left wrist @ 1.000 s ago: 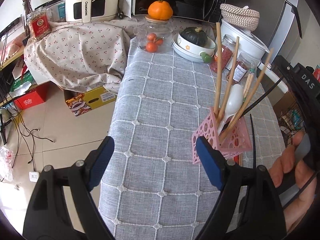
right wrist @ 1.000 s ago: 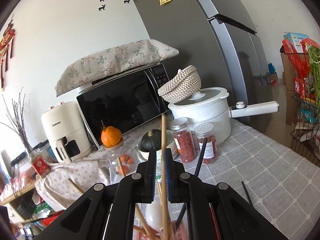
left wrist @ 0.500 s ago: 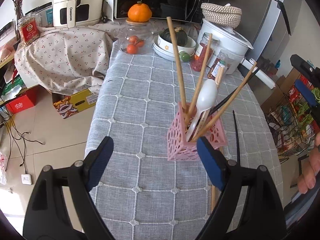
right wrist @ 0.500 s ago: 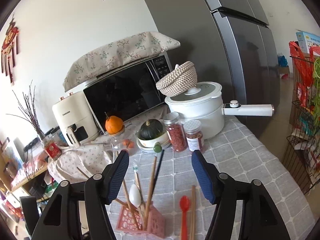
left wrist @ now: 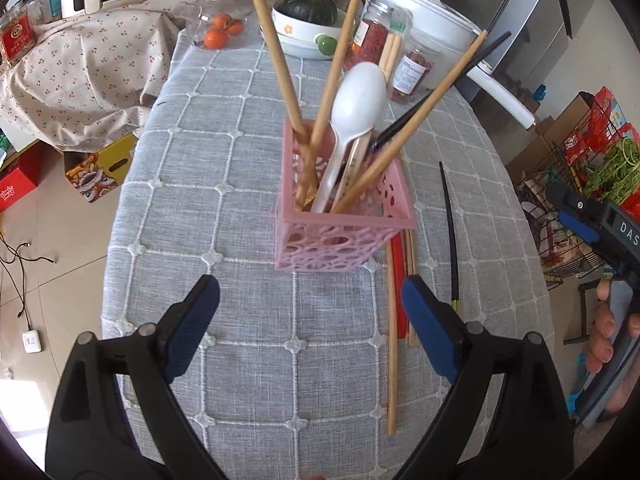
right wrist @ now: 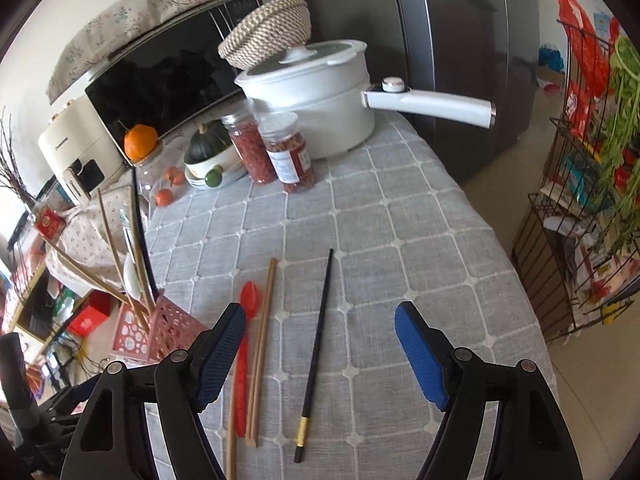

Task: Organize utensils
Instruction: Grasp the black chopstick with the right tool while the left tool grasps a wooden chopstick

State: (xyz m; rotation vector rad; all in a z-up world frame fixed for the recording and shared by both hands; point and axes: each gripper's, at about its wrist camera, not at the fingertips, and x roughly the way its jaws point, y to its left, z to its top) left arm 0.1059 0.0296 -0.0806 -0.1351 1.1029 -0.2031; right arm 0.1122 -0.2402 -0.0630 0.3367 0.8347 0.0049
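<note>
Centrally in the left wrist view, a pink perforated holder (left wrist: 340, 224) stands upright on the grey checked tablecloth (left wrist: 224, 160). It contains several wooden chopsticks (left wrist: 276, 52) leaning outward, a white spoon (left wrist: 356, 108) with its bowl up, and a dark chopstick among them. The left gripper (left wrist: 310, 328) hovers just in front of the holder; its jaws are spread wide and opening, with only bare cloth between the blue pads. To the holder's right, loose utensils lie flat on the cloth: a red spoon (right wrist: 249, 308), a pair of wooden chopsticks (right wrist: 262, 344) just beside it, and a single black chopstick (right wrist: 318, 344) with a gold band near one end, set a little apart from the pair.

In the right wrist view, the right gripper (right wrist: 320, 336) points down at these loose utensils. Its jaws are likewise opening and grip nothing; the black chopstick lies on the cloth below the gap between the pads, while the wooden pair and red spoon lie beside the left pad. A hand (left wrist: 608, 340) holding this gripper's handle appears at the right edge of the left wrist view.

At the table's far end stand a white lidded pot (right wrist: 316, 100) with a long handle, two jars (right wrist: 276, 152) of red contents, and a bowl carrying a dark green squash (right wrist: 208, 148).
</note>
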